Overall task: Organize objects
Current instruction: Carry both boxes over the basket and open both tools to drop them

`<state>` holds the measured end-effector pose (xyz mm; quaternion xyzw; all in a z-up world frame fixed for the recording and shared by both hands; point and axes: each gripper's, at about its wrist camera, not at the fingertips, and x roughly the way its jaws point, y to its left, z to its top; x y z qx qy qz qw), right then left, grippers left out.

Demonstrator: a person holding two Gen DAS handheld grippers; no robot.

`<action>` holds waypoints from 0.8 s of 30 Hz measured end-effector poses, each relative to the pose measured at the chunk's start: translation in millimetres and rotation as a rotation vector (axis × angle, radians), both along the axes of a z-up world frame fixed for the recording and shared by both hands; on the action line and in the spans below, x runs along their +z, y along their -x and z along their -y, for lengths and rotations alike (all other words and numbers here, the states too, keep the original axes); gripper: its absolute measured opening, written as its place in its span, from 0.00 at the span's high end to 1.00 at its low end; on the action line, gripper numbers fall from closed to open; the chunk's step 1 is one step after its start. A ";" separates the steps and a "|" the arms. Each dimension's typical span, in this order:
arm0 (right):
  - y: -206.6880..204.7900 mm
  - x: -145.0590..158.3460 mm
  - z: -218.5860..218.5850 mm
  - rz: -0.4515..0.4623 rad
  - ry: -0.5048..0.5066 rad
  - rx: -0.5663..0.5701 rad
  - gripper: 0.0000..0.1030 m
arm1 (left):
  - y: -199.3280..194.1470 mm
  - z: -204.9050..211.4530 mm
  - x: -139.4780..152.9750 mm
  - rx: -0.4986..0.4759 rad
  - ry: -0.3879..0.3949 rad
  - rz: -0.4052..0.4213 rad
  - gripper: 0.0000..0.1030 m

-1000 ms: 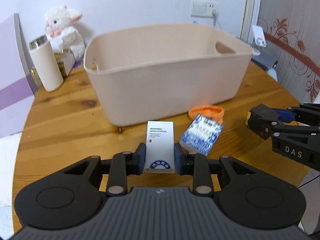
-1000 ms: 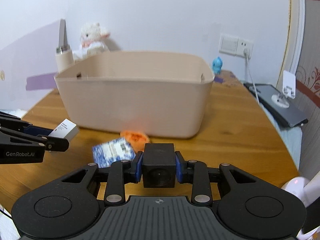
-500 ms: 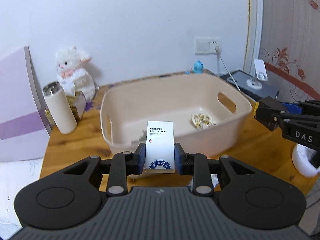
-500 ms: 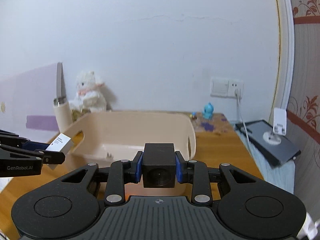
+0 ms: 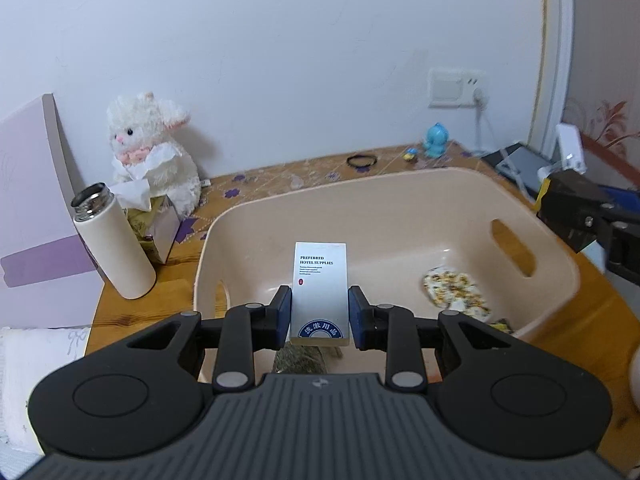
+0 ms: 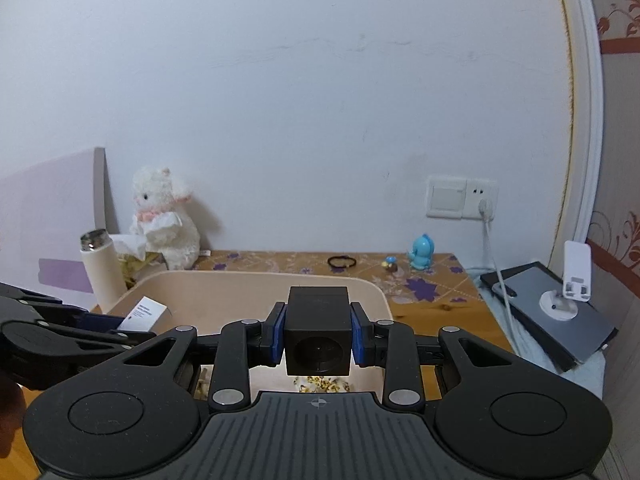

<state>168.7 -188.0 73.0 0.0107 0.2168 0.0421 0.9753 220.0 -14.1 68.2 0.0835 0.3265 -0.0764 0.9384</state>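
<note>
Nearest in the left wrist view: my left gripper (image 5: 319, 312) has its jaws pinching the white hotel-supplies box (image 5: 320, 288) by its two long sides, box upright, printed face toward the camera. In the right wrist view my right gripper (image 6: 318, 334) has its jaws pinching a black cube (image 6: 318, 330), round recess facing the lens.

Just beyond and below both: the beige tub (image 5: 400, 184). Both loads hang over its open mouth, the white box nearer the left wall, the cube toward the right. On the tub floor lie a floral packet (image 5: 454, 290) at right and a dark packet (image 5: 300, 360) under the white box, partly hidden.

Farther: white bottle (image 5: 114, 240) and tissue box (image 5: 158, 228) on the desk (image 5: 188, 248) left of the tub; plush rabbit (image 5: 150, 152) against the wall; blue figurine (image 5: 436, 140) and hair band (image 5: 362, 160) at the far edge.

Judgement: carry-to-bin step, near its end. Next I should lower each load toward bare tub floor, clear of the packets, then spread the jaws. Dropping from here risks the cube bouncing.
</note>
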 end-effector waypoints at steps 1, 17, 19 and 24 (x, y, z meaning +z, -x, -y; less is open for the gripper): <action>-6.6 -4.1 -0.7 -0.010 0.005 -0.003 0.72 | -7.1 2.3 -5.0 0.011 -0.016 -0.008 0.69; -57.2 -65.3 -16.9 -0.194 0.135 -0.026 0.72 | -56.9 17.0 -54.3 0.052 -0.099 -0.156 0.67; -55.3 -62.5 -15.4 -0.195 0.125 -0.025 0.61 | -54.4 17.0 -52.8 0.054 -0.094 -0.146 0.67; -38.6 -47.3 -8.0 -0.149 0.113 -0.042 0.58 | -38.6 17.1 -39.7 0.048 -0.072 -0.128 0.36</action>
